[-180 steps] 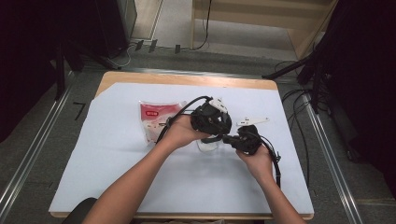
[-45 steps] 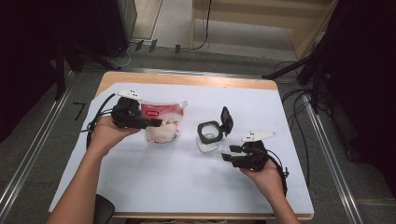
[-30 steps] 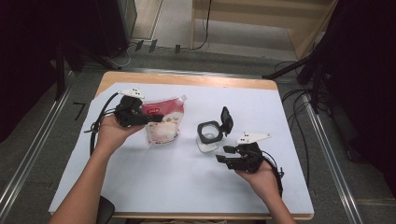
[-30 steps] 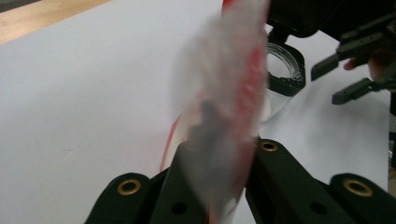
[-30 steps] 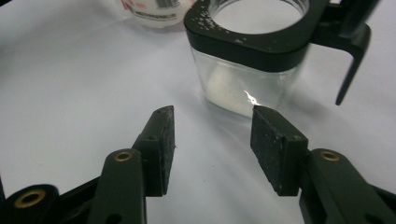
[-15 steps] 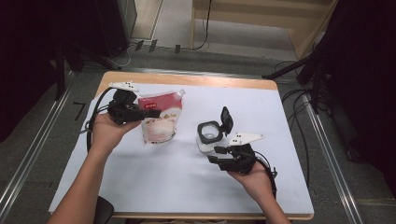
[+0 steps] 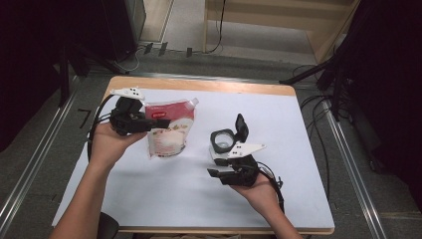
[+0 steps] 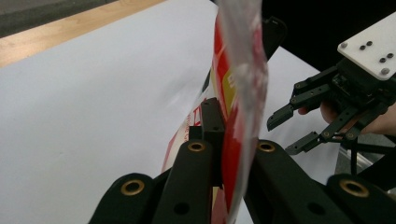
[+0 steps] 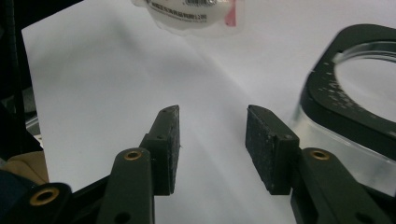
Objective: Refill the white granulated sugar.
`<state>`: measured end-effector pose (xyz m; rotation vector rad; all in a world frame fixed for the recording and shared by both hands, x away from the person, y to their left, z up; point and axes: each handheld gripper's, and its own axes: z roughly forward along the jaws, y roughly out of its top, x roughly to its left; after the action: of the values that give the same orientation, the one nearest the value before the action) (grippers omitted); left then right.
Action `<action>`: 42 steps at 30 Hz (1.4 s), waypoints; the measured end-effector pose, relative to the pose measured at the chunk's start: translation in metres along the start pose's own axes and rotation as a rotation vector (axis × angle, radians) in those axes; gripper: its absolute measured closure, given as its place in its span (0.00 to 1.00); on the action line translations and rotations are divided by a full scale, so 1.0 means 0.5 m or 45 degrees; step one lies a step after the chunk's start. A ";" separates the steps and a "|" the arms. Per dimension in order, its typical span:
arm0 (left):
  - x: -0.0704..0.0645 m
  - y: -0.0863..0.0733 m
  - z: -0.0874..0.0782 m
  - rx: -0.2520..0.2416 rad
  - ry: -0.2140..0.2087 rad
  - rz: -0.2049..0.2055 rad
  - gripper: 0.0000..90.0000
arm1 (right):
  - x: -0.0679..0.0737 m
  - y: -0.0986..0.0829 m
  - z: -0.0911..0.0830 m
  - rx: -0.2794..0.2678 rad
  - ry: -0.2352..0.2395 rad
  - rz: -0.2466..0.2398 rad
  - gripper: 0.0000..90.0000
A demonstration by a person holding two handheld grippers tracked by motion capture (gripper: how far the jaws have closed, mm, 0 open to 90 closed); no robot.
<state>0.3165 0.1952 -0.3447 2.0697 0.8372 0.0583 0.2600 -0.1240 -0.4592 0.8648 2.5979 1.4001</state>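
One white sheet covers the table (image 7: 164, 199), whose wooden edge shows along the far side. On it, right of centre, stands a clear container (image 7: 222, 142) with a black rim and a black lid (image 7: 242, 127) flipped up at its far right corner; in the right gripper view the container (image 9: 355, 93) sits just beside the right-hand jaw.

Next in size comes the pouch (image 7: 169, 130), red at the top, clear and full of white contents lower down. It is lifted and tilted at the table's left, its lower end close to the sheet. The left gripper (image 7: 158, 122) is clamped on the pouch's left edge: in the left gripper view the jaws press together on the red and clear film (image 8: 238, 93), which rises between them.

The right gripper (image 7: 217, 174) is held low just in front of the container, pointing left, its jaws standing apart with nothing between them. In the right gripper view its pads (image 9: 169, 140) frame bare white sheet, and the pouch (image 9: 187, 14) hangs well beyond them.
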 end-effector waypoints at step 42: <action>-0.042 0.003 -0.019 0.046 -0.087 -0.080 1.00 | 0.033 0.024 0.207 -0.025 -0.069 0.009 0.60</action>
<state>0.2978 0.1892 -0.3324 2.0653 0.8664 -0.0621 0.2837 -0.0329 -0.5072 0.8970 2.5396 1.3810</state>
